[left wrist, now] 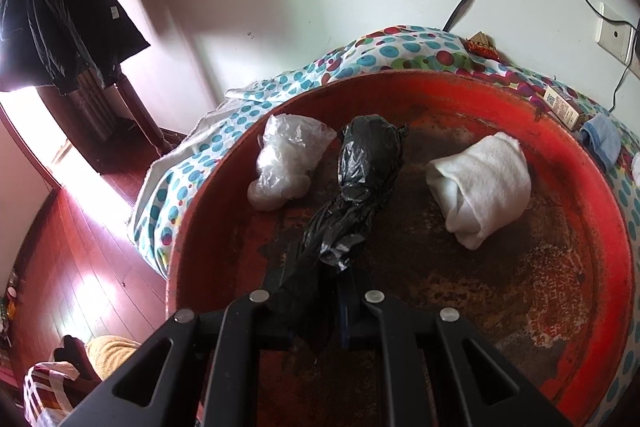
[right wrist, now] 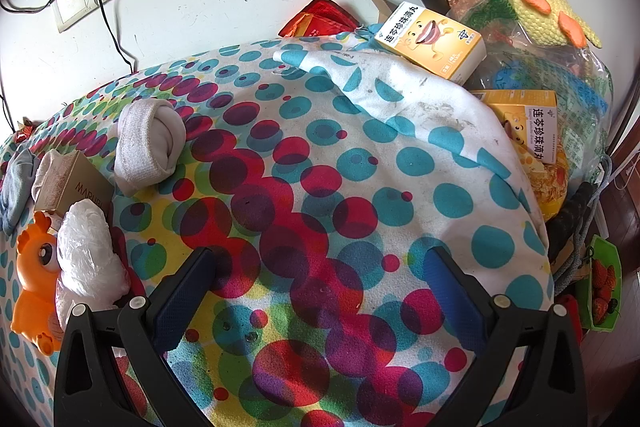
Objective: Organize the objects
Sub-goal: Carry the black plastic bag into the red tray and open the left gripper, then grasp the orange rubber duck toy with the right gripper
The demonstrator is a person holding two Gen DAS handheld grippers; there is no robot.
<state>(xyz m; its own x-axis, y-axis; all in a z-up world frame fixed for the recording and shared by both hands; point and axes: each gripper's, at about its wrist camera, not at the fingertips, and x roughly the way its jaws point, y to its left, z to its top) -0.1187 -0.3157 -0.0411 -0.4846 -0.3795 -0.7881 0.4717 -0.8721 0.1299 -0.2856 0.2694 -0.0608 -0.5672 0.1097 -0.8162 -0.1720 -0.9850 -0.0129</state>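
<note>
left hand-held gripper point(left wrist: 316, 291) clamps black bag point(left wrist: 360, 179) tail over red tray point(left wrist: 592, 187); thin plastic may slip or snag on release. right hand-held gripper point(right wrist: 320, 291) open, empty.

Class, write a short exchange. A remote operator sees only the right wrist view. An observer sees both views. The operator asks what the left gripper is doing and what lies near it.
Operator: I see only my right gripper, open above the dotted cloth. What is the left one doing?
Observer: The left gripper is shut on a black plastic bag, which lies stretched out in a round red tray.
Operator: Is anything else in that tray?
Observer: Yes. A clear plastic bundle lies left of the bag and a rolled white towel lies right of it.
</note>
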